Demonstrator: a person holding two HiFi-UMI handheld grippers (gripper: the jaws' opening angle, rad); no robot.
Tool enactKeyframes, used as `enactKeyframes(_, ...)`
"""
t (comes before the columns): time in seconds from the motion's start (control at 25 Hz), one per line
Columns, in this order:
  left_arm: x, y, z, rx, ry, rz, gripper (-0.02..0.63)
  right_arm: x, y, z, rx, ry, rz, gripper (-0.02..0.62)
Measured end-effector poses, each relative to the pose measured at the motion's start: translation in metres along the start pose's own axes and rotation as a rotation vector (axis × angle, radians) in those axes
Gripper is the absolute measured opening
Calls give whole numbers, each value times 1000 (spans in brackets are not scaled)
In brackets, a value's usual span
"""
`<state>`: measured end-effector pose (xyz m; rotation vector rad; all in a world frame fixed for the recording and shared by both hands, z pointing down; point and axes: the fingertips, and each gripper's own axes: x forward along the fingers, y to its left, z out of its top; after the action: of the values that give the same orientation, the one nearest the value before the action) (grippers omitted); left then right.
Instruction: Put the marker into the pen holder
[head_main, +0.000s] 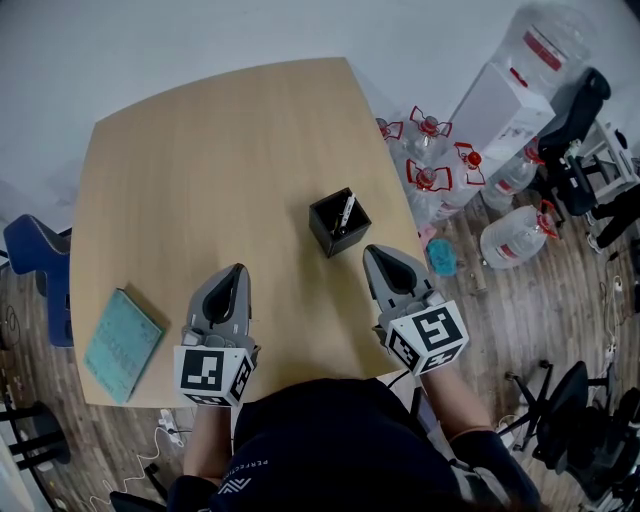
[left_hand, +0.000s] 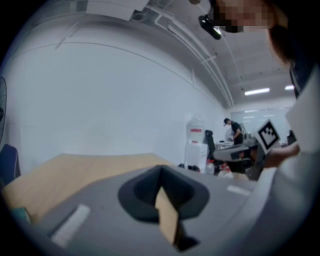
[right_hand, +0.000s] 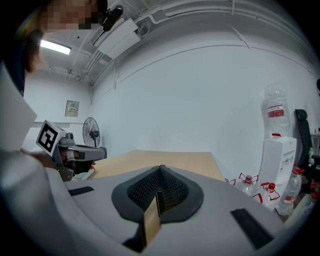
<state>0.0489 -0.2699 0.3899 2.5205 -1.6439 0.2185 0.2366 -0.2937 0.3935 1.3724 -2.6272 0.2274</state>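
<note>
Nearest, at 7 o'clock on the wooden table (head_main: 230, 150): left gripper (head_main: 238, 272), jaws pressed together, gripping nothing. At 5 o'clock: right gripper (head_main: 372, 252), likewise closed and empty. Off at 8 o'clock, near the table's edge: teal notebook (head_main: 122, 344). Just beyond the right gripper, at its 11 o'clock: black pen holder (head_main: 323, 236), with the marker (head_main: 346, 212) standing tilted inside. Farther, at 2 o'clock on the floor: water bottles (head_main: 512, 238).

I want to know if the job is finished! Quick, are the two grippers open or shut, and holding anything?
Left gripper: shut, holding nothing.
Right gripper: shut, holding nothing.
</note>
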Motion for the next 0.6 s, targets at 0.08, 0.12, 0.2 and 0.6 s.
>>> enactKeyframes(0.08,1,-1,0,0,1,-1,3,0,-1,1,1,-2,0,-2)
enactKeyframes(0.12,1,-1,-1,0,2,-2,3,1,-1,1,2,-2,0,-2)
enactKeyframes(0.2,1,-2,-2,0,3,-3,3,0,0,0,1,0,1,-2)
enactKeyframes(0.6,2,-4,-1,-9,-14,-6,3,2,3,2,-1,2,12,-2)
